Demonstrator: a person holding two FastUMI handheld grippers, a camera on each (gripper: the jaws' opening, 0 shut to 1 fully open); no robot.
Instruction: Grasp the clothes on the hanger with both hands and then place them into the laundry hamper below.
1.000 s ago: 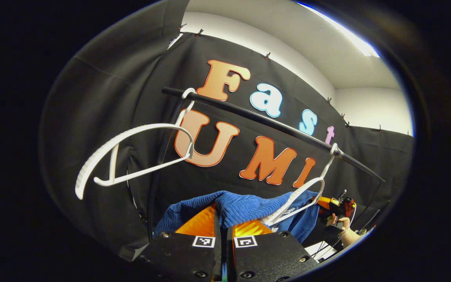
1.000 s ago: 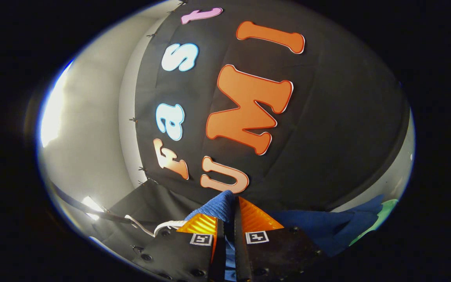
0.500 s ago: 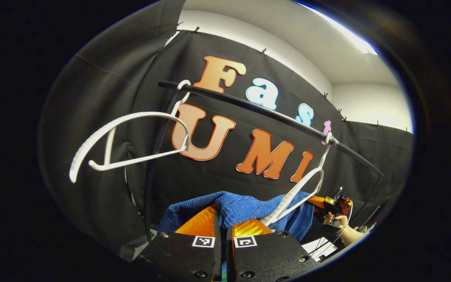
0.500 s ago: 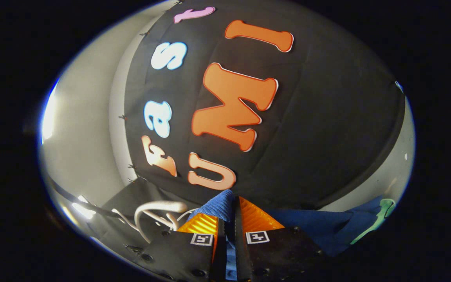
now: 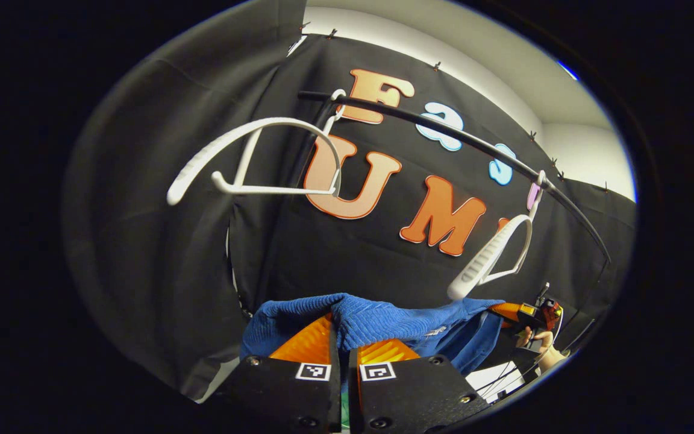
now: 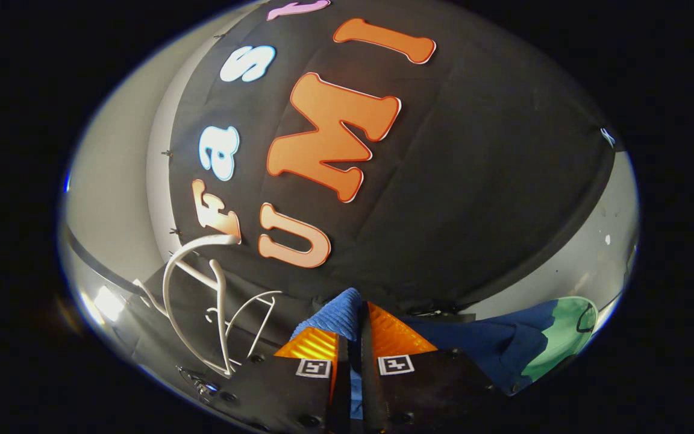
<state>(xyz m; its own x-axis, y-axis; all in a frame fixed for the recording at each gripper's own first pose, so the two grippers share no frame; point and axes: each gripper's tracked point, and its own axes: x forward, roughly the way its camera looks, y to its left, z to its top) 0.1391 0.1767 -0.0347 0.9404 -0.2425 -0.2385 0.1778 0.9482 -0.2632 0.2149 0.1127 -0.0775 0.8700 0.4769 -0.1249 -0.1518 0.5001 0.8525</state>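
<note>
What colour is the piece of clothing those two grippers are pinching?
The garment is blue, with a ribbed knit texture; it shows best in the left gripper view.

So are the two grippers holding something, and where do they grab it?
Yes. Both hold the blue garment. The left gripper pinches a bunched fold at its top edge; the right gripper pinches another fold of the same cloth. It hangs clear of the white hanger.

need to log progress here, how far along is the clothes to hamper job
Done: the blue garment is off the white hanger, which hangs bare on the black rail. In hand: the left gripper and the right gripper are each shut on a fold of the garment, holding it below the rail. Left: lowering it into the hamper and letting go.
</note>
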